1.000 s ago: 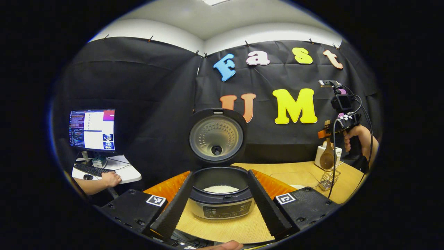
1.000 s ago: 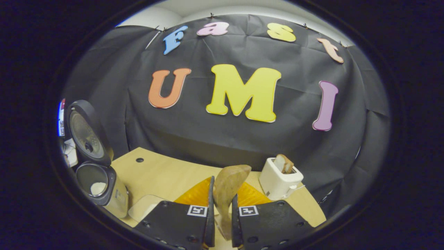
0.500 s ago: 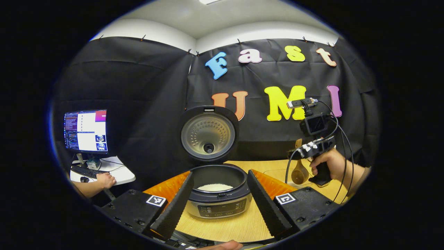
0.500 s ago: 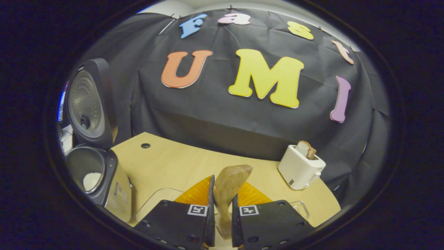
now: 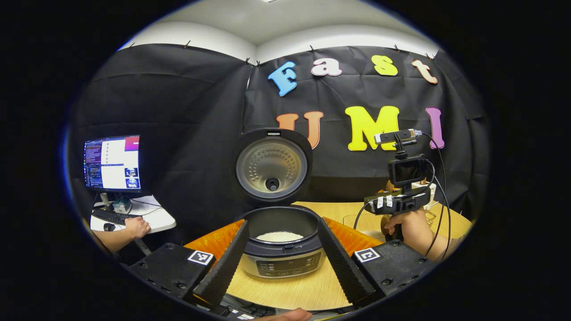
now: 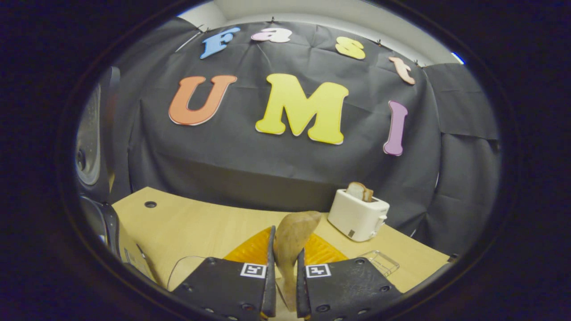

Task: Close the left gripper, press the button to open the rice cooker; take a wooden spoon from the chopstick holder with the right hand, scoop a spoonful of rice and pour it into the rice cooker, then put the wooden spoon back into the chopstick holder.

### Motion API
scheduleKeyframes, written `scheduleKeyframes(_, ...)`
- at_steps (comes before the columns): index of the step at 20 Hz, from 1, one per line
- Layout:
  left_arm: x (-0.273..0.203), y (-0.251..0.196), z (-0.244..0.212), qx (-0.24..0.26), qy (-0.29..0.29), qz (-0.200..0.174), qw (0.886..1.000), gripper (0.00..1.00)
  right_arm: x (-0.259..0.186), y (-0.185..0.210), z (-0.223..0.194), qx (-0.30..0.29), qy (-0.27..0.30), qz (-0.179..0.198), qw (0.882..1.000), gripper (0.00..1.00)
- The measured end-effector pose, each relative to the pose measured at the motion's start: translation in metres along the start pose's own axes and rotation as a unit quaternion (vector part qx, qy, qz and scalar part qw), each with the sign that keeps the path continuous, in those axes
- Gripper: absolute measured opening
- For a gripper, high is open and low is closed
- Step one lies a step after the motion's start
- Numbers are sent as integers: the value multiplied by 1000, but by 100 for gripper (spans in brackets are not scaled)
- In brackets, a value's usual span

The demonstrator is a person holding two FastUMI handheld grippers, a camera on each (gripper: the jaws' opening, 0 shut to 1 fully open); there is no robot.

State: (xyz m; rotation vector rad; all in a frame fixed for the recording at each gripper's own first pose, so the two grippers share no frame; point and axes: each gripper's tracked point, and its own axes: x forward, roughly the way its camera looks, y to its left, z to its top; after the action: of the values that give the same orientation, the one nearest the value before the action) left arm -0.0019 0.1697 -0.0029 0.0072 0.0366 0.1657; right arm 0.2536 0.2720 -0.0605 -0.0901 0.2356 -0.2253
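The rice cooker [image 5: 281, 258] stands open in the left gripper view, its lid [image 5: 272, 167] upright and white rice [image 5: 279, 236] in the pot. My left gripper [image 5: 282, 267] is open, its fingers spread wide on either side of the cooker's front without touching it. Right of the cooker a hand [image 5: 412, 227] holds the right gripper [image 5: 399, 203] low over the table. In the right gripper view my right gripper [image 6: 283, 276] is shut on the wooden spoon [image 6: 292, 238], bowl end forward and up. The cooker [image 6: 96, 147] shows there at the far left edge.
A white toaster [image 6: 359, 214] with a bread slice stands at the table's back right. A clear plastic box [image 6: 379, 263] lies near the right gripper. At the far left, a person's hand [image 5: 134, 227] rests by a keyboard under a monitor [image 5: 111, 162].
The right gripper, with the spoon in it, has come down and moved left toward the cooker. Its view has swung right, pushing the cooker to the left edge. The left gripper barely moved.
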Motion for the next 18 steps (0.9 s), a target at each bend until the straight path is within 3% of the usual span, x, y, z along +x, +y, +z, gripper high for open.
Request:
scheduleKeyframes(4, 1, 5, -1, -5, 1, -1, 1000, 98, 7, 3, -21, 9, 75, -12, 997, 17)
scheduleKeyframes(5, 1, 8, -3, -6, 1, 1, 1000, 95, 8, 3, -25, 11, 87, -15, 996, 18)
scheduleKeyframes(7, 2, 14, -4, -15, 4, 5, 1000, 98, 14, 3, -27, 11, 100, -16, 995, 18)
scheduleKeyframes(12, 0, 22, -7, -24, 12, 9, 1000, 98, 26, 15, -42, 38, 178, -24, 983, 18)
scheduleKeyframes(16, 1, 24, -8, -35, 13, 5, 999, 95, 14, 59, -51, 47, 212, 31, 976, 18)
scheduleKeyframes(18, 2, 24, -10, -34, 19, 3, 999, 99, 1, 79, -51, 56, 218, 55, 973, 18)
